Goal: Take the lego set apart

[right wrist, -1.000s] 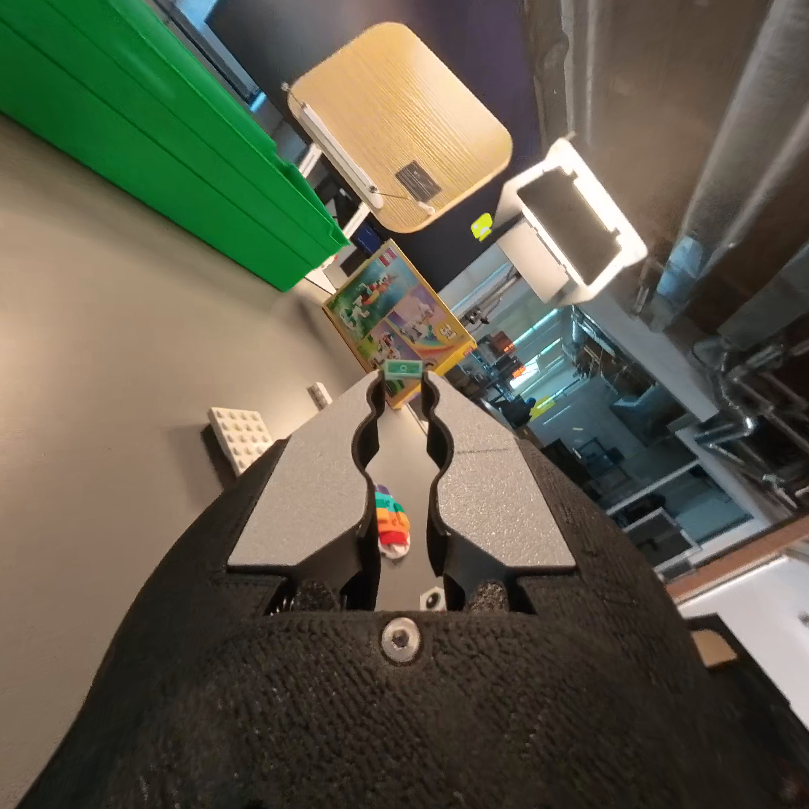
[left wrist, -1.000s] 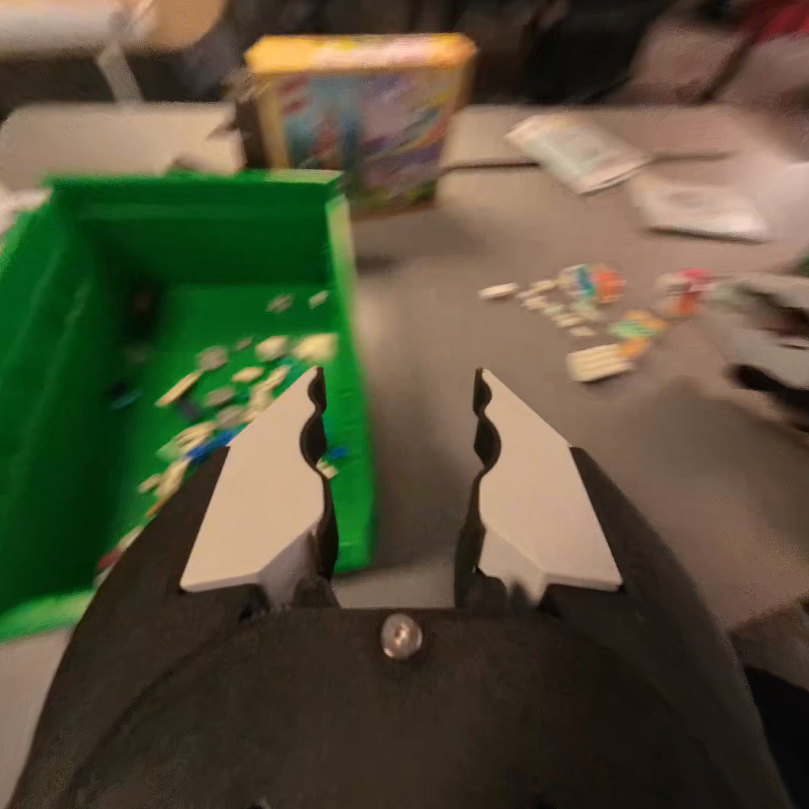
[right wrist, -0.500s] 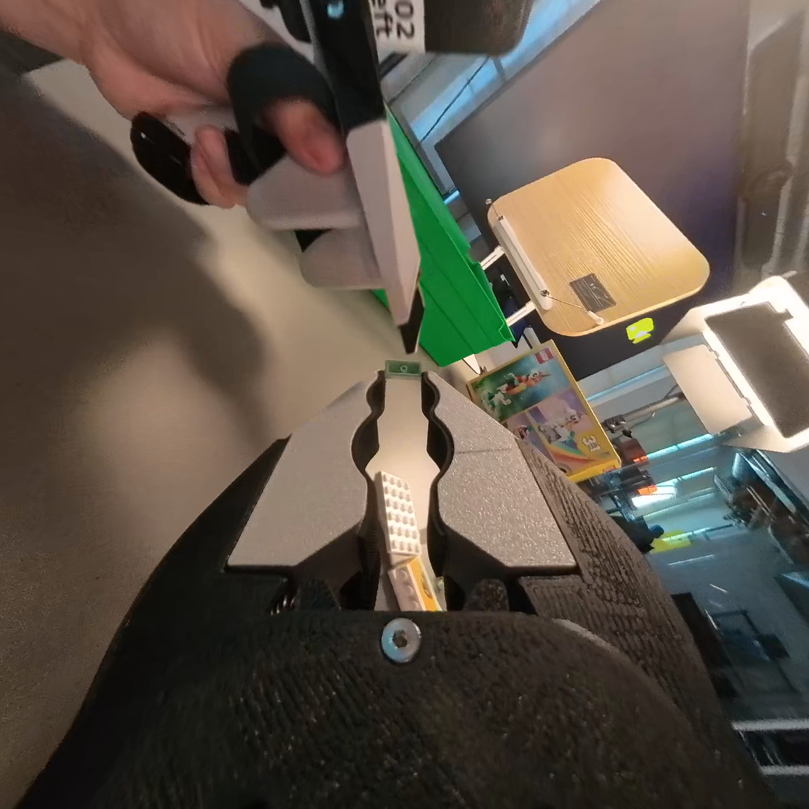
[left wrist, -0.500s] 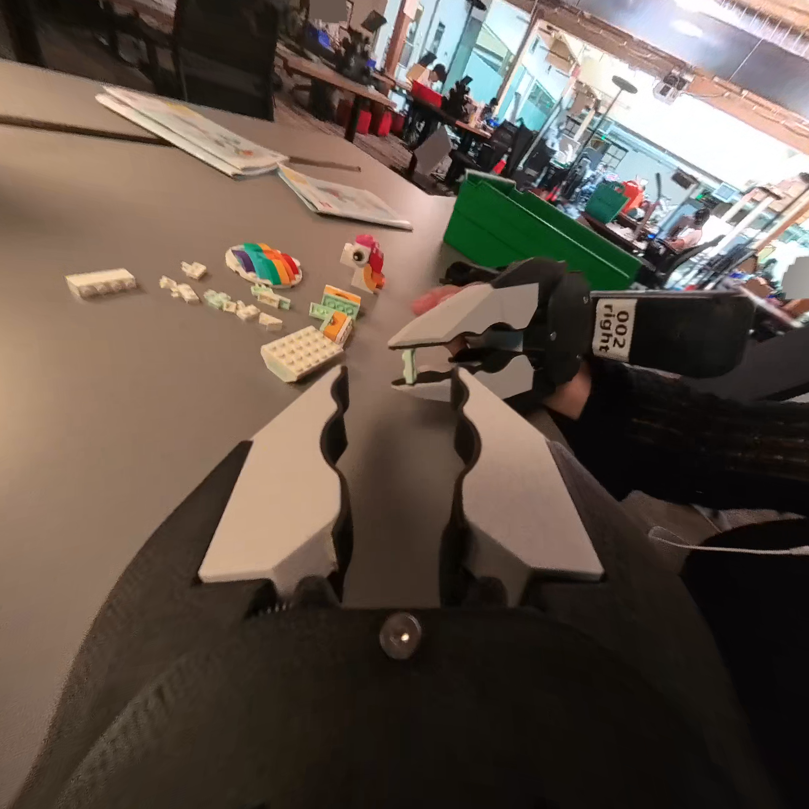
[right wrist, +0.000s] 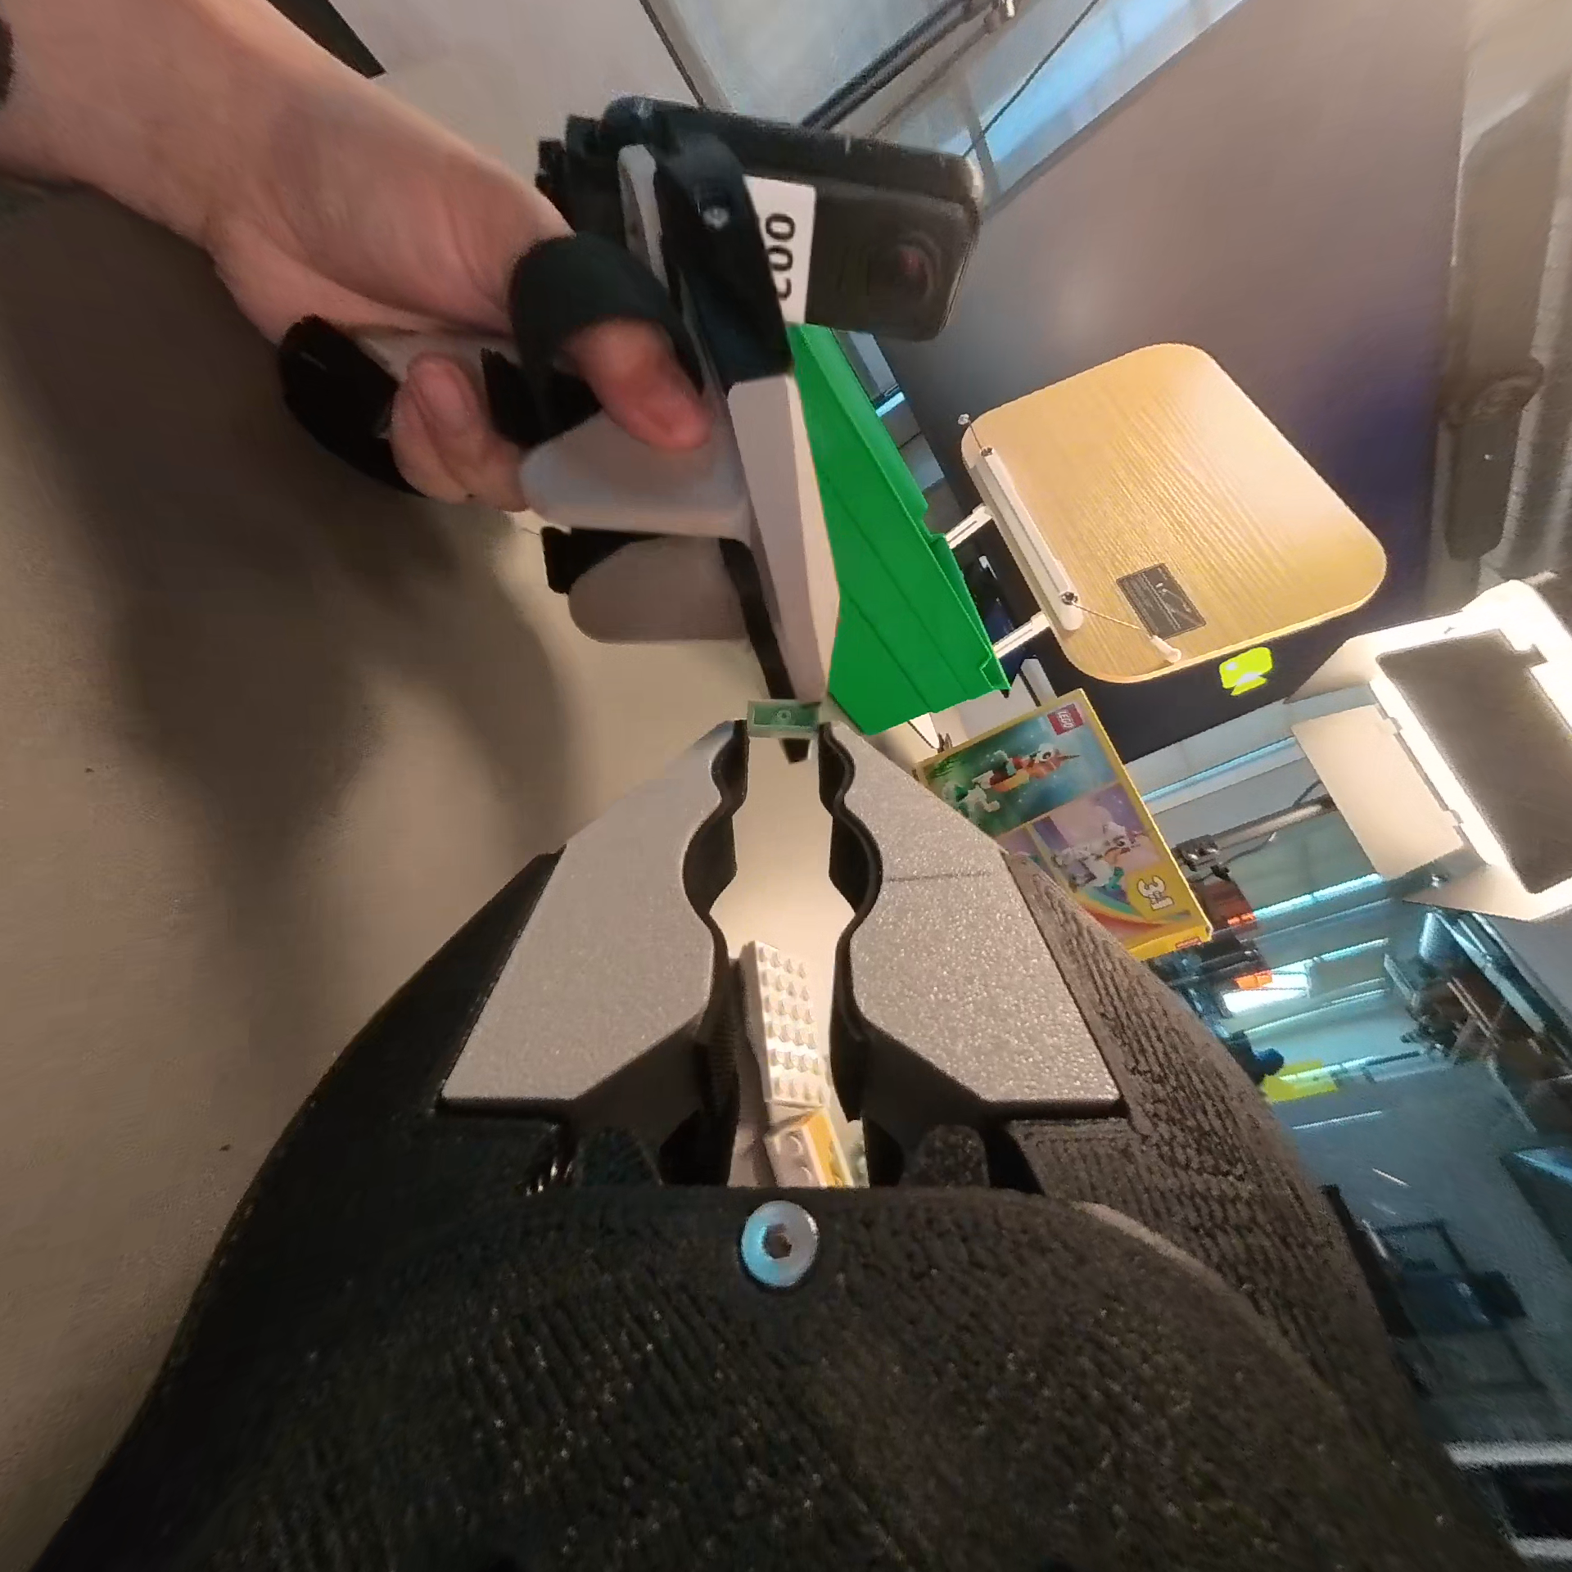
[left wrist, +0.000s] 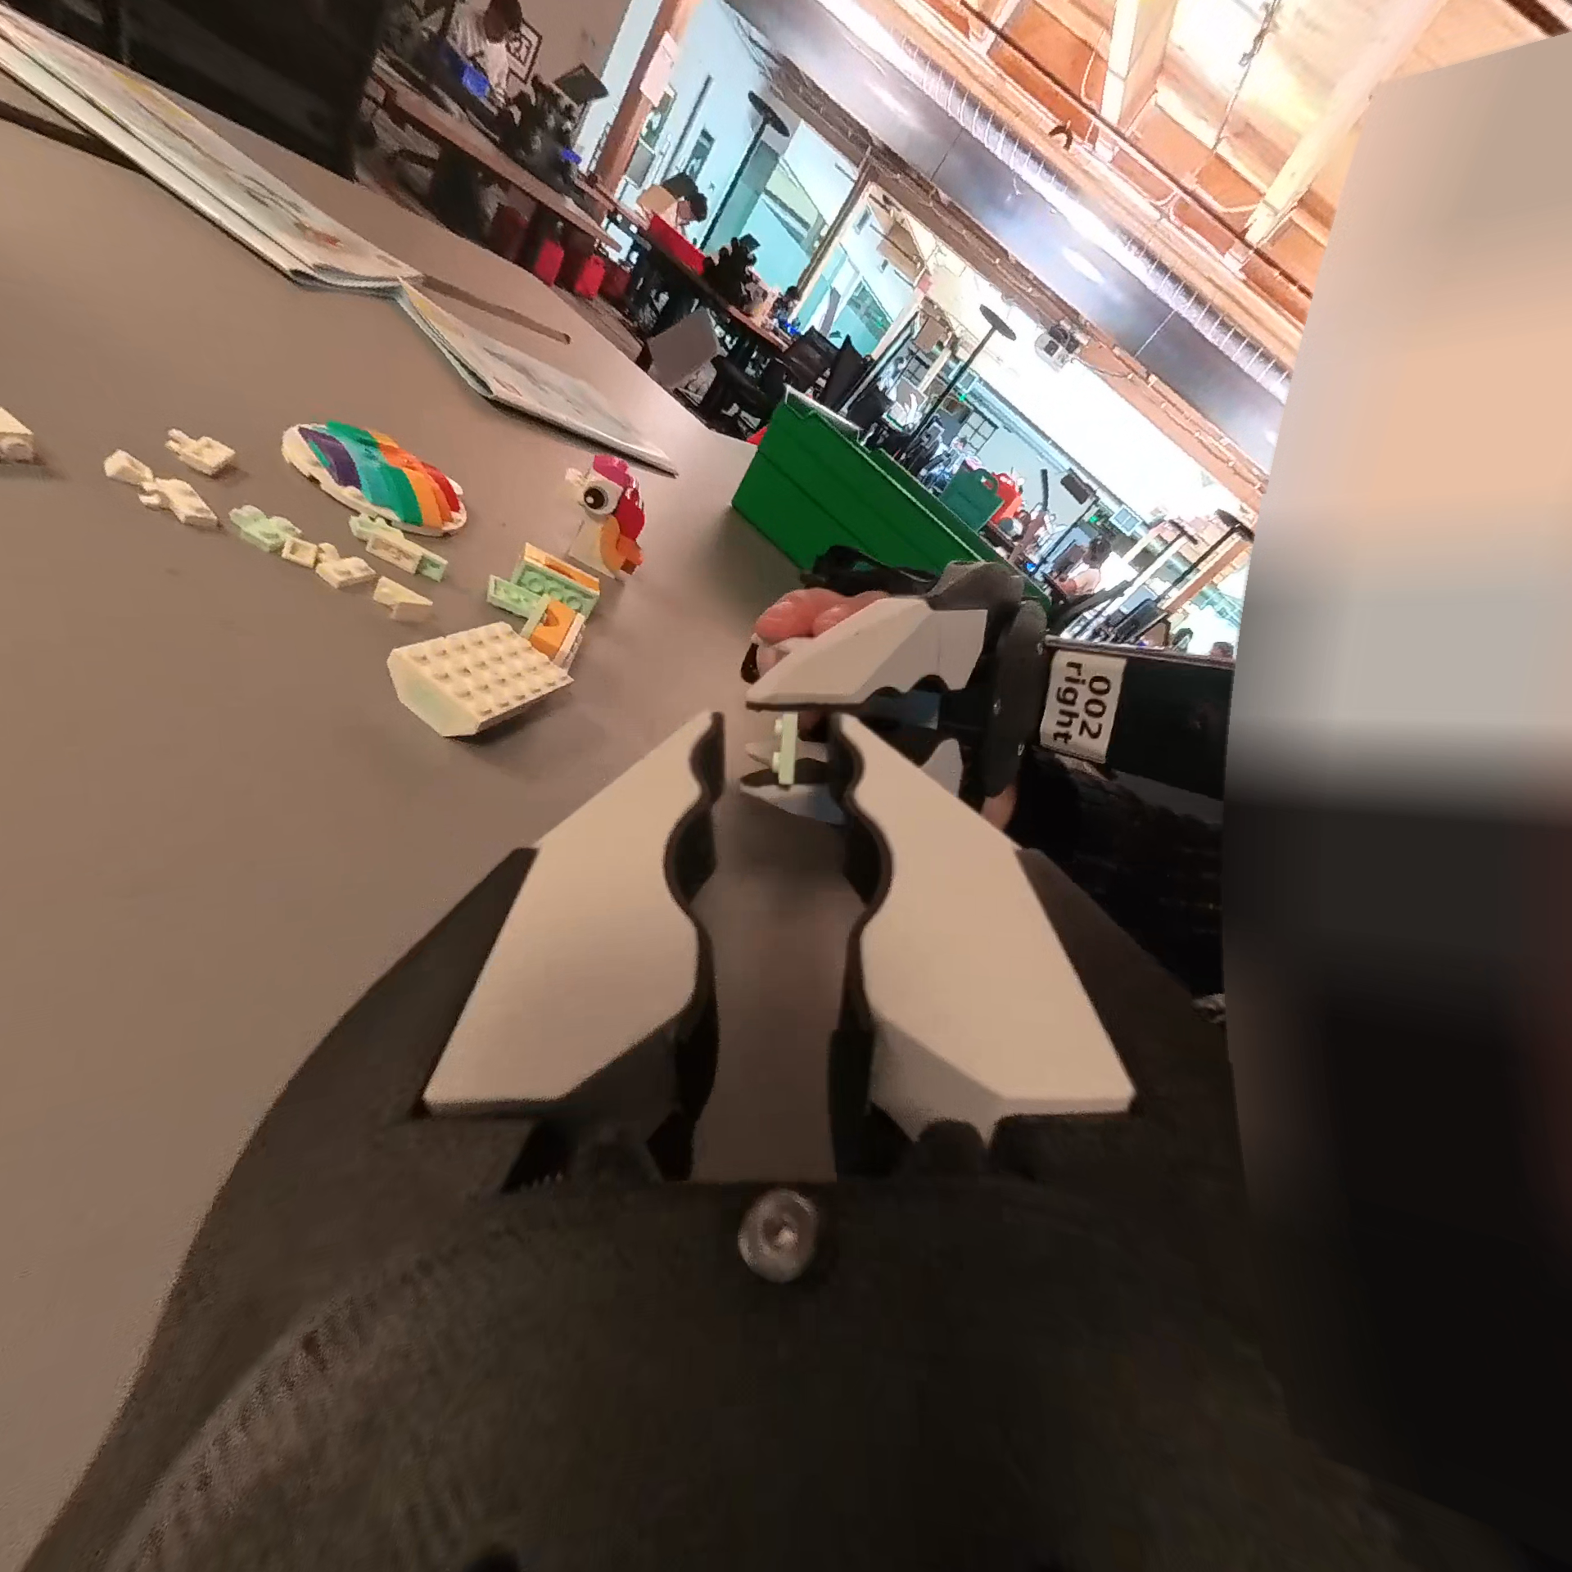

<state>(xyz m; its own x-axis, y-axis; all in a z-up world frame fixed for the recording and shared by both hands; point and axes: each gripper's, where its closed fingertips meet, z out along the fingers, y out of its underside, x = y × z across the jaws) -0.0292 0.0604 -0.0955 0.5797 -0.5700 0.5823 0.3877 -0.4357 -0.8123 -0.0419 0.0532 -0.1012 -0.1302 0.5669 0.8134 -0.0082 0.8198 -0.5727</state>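
— Two claws meet over the wide grey surface. What is the biggest thing on it?

— The green plastic bin at the far edge, then two open paper booklets lying flat. The colourful cardboard lego box shows in the right wrist view, beyond the bin.

— And the lego itself?

— Spread on the surface left of the claws: a white studded plate, tilted; a rainbow arch lying flat; a small red-and-white bird figure upright; scattered small white and mint pieces.

— The claws?

— The right claw pinches a small mint-green lego plate at its fingertips, above the surface. The left claw is spread apart, empty, its tips just beside that plate. A bare hand holds the left tool.
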